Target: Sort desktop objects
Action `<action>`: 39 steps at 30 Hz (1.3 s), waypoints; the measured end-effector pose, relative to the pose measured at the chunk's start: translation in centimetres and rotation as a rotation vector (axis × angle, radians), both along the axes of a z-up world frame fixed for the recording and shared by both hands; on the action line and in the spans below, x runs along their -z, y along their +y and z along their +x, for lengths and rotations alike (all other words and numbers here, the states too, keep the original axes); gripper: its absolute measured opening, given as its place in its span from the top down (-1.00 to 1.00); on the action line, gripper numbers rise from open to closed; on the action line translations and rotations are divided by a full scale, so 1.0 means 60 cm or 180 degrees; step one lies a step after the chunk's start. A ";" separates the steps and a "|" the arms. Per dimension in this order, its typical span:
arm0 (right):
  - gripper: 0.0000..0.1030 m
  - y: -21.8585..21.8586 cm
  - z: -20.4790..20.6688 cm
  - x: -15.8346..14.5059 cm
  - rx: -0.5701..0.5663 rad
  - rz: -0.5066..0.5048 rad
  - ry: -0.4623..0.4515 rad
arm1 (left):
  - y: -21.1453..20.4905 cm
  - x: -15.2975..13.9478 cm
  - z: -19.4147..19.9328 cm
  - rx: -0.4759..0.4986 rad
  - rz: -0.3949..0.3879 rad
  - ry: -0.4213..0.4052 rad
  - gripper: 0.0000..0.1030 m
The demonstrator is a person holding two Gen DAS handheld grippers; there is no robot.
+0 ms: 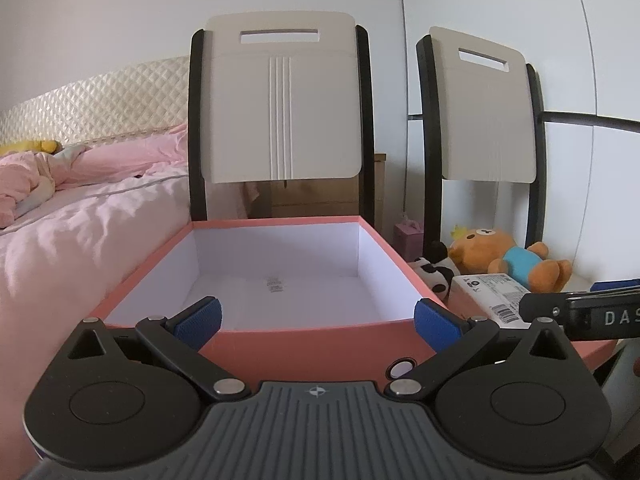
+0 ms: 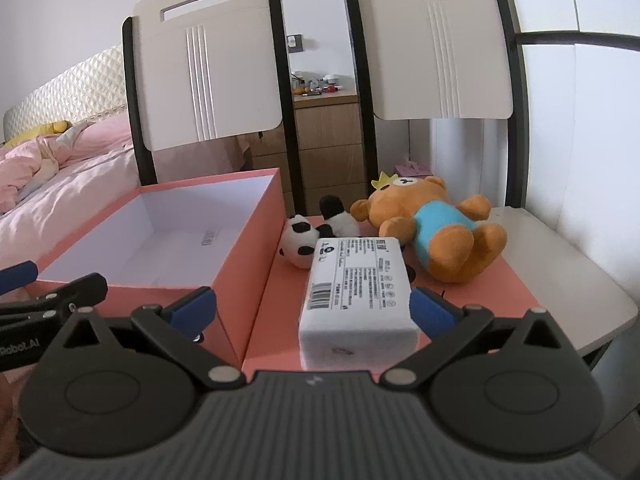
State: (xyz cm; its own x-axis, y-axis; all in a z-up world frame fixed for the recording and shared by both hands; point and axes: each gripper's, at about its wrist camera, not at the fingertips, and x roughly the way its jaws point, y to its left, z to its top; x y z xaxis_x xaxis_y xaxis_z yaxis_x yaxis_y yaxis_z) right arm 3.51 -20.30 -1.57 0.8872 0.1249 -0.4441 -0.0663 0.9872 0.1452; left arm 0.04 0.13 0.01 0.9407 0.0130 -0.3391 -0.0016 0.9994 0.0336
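An open pink box with a white inside stands in front of my left gripper, which is open and empty at the box's near wall. The box also shows in the right wrist view, at left. Beside it on the pink lid lie a white labelled packet, a small panda plush and an orange bear plush in a blue shirt. My right gripper is open, its fingers either side of the packet's near end, not touching it.
Two white chair backs stand behind the table. A bed with pink bedding lies to the left. A wooden drawer unit is between the chairs. The packet, panda and bear also show at right in the left wrist view.
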 end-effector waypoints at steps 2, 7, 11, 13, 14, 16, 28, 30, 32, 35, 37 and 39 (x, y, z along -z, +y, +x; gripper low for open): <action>-1.00 0.002 0.000 0.001 0.0000 -0.0036 0.0001 | 0.002 0.000 0.001 -0.0002 0.0005 -0.0029 -1.00; -1.00 0.006 -0.001 0.003 -0.0001 -0.0125 0.0003 | 0.002 0.006 -0.007 -0.0001 0.0047 -0.0086 -1.00; -1.00 0.007 -0.003 0.005 0.0007 -0.0148 -0.0011 | 0.009 0.009 -0.004 -0.0018 -0.0010 -0.0072 -1.00; -1.00 0.008 -0.010 0.005 0.0028 -0.0129 -0.0046 | 0.011 0.011 -0.006 -0.0028 -0.0017 -0.0085 -1.00; -1.00 0.008 -0.011 0.005 0.0036 -0.0125 -0.0056 | 0.012 0.011 -0.006 -0.0031 -0.0022 -0.0091 -1.00; -1.00 0.009 -0.009 0.006 0.0039 -0.0120 -0.0058 | 0.015 0.012 -0.007 -0.0040 -0.0031 -0.0101 -1.00; -1.00 0.025 0.001 0.017 0.0051 -0.0165 -0.0027 | 0.028 0.017 -0.004 -0.0117 -0.0075 -0.0089 -1.00; -1.00 0.027 0.001 0.018 0.0037 -0.0175 -0.0025 | 0.027 0.017 -0.005 -0.0112 -0.0071 -0.0094 -1.00; -1.00 0.027 0.003 0.019 0.0045 -0.0195 -0.0011 | 0.026 0.019 -0.006 -0.0108 -0.0060 -0.0100 -1.00; -1.00 0.023 0.002 0.019 0.0069 -0.0171 -0.0008 | 0.026 0.019 -0.007 -0.0104 -0.0058 -0.0106 -1.00; -1.00 0.020 0.001 0.019 0.0082 -0.0159 -0.0012 | 0.026 0.020 -0.008 -0.0102 -0.0050 -0.0105 -1.00; -1.00 0.019 0.000 0.018 0.0085 -0.0152 -0.0015 | 0.026 0.021 -0.009 -0.0096 -0.0044 -0.0108 -1.00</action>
State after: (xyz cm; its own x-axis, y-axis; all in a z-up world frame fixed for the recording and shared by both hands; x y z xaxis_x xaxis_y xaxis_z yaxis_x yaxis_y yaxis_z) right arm 3.52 -19.16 -2.65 0.8921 0.0799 -0.4448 -0.0404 0.9944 0.0976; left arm -0.49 1.67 -1.24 0.9509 0.0369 -0.3074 -0.0326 0.9993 0.0192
